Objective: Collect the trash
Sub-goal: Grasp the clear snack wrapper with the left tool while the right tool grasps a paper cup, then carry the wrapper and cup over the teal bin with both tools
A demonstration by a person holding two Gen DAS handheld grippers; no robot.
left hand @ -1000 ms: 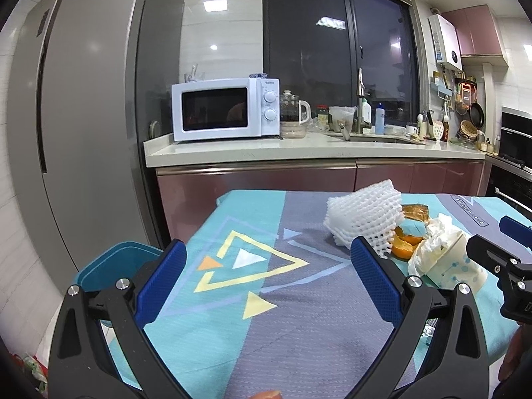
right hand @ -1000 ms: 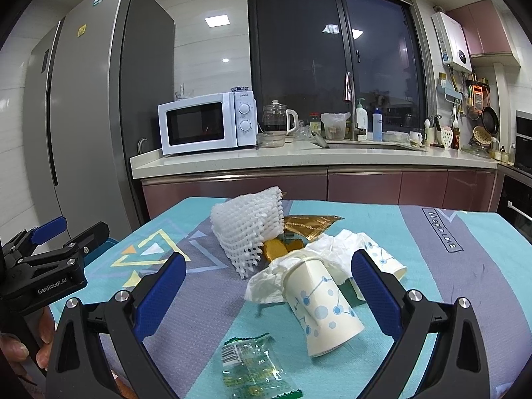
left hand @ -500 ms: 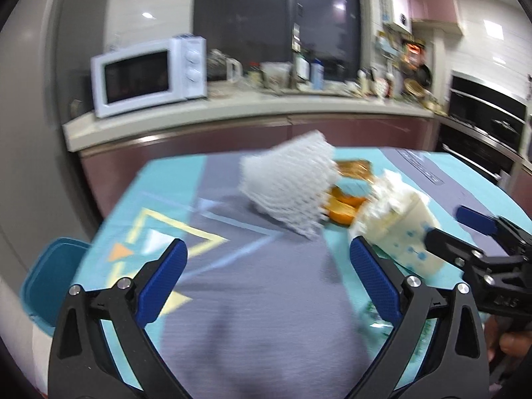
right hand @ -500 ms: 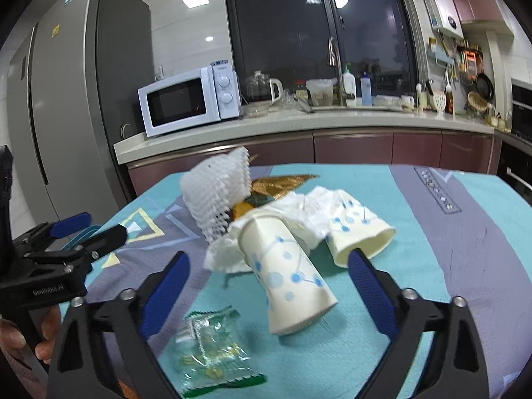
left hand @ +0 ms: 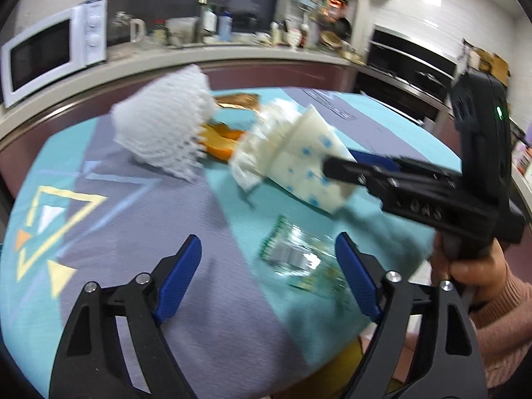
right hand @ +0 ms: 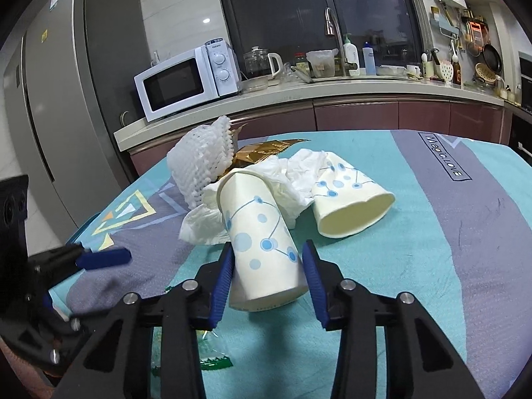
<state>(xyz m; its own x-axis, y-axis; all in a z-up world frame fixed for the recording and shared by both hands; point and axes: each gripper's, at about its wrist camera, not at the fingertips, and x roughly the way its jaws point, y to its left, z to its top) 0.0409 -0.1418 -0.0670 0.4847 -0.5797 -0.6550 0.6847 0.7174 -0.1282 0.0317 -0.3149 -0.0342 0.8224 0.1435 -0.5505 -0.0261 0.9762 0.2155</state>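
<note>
My right gripper (right hand: 268, 267) has just been closing around the nearer paper cup (right hand: 262, 242), which lies on its side between the pads, though I cannot tell if they press it yet. My left gripper (left hand: 267, 274), also closing but wide, hovers over the clear wrapper (left hand: 301, 259) on the tablecloth (left hand: 139, 199), nothing gripped. Beyond lie crumpled tissue (right hand: 279, 179), a second cup (right hand: 352, 206) and white foam netting (right hand: 199, 166).

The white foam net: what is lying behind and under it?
Behind the white foam net lies a gold foil wrapper; orange peel shows under its edge. The rest is covered.
</note>
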